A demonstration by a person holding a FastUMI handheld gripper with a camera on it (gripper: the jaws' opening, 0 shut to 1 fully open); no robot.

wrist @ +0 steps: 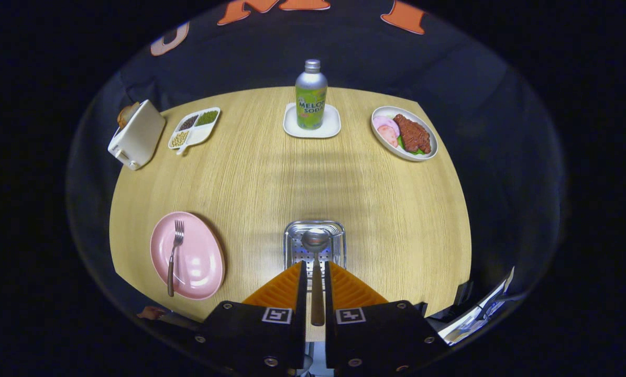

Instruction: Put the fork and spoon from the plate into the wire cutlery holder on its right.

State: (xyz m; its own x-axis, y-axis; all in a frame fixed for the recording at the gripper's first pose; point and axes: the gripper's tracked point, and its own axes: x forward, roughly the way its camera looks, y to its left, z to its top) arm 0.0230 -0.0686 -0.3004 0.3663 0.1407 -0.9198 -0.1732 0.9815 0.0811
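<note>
The silver metal cutlery holder (315,244) is partly hidden behind the fingers. A green soda bottle (311,95), white toaster (136,134) and meat dish (404,133) stand beyond. The gripper (315,272) clamps the wooden-handled spoon (316,246), its bowl over the holder. The steel fork (174,255) lies on the pink round plate (200,264), lower left.

Left of the fingers a pink plate (200,262) carries a silver fork (174,251) with a brown handle. Between them, a silver spoon (315,240) over the shiny perforated holder (339,233). Beyond, light wood-grain table (292,178), green-labelled silver bottle (311,94).
</note>
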